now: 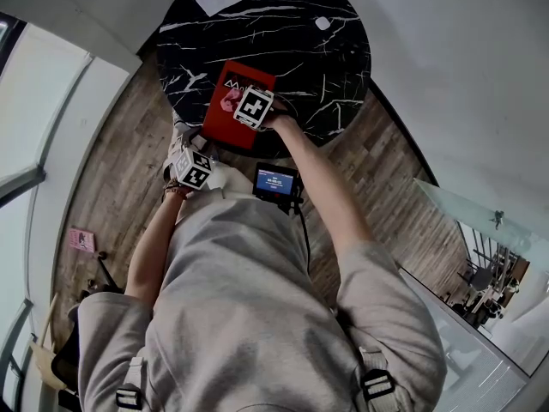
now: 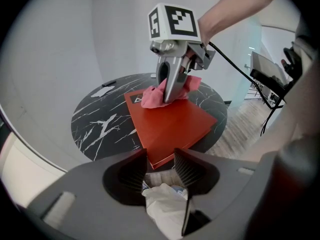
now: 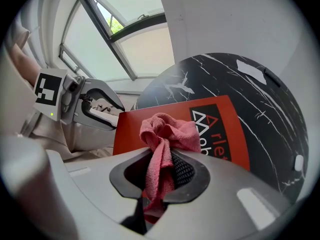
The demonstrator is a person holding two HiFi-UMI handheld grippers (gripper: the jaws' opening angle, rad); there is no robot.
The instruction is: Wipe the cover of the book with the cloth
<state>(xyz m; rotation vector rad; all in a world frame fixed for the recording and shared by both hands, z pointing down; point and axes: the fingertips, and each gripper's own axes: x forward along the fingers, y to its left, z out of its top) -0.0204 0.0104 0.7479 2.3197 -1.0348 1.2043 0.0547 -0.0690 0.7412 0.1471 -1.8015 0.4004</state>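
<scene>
book (image 1: 232, 110): i see it on the table (image 1: 326, 67), at the near left rim.
cloth (image 3: 162, 134): on the book's cover, in my right gripper (image 3: 160, 159).
left gripper (image 2: 160, 166): just before the book's near corner.
paper slip (image 1: 218, 0): far side, behind the book.

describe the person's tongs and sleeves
The left tongs and right tongs are grey with black ribbed pads, each carrying a white cube with black square markers. A black cable trails from the right one. The sleeves are light grey and loose.
</scene>
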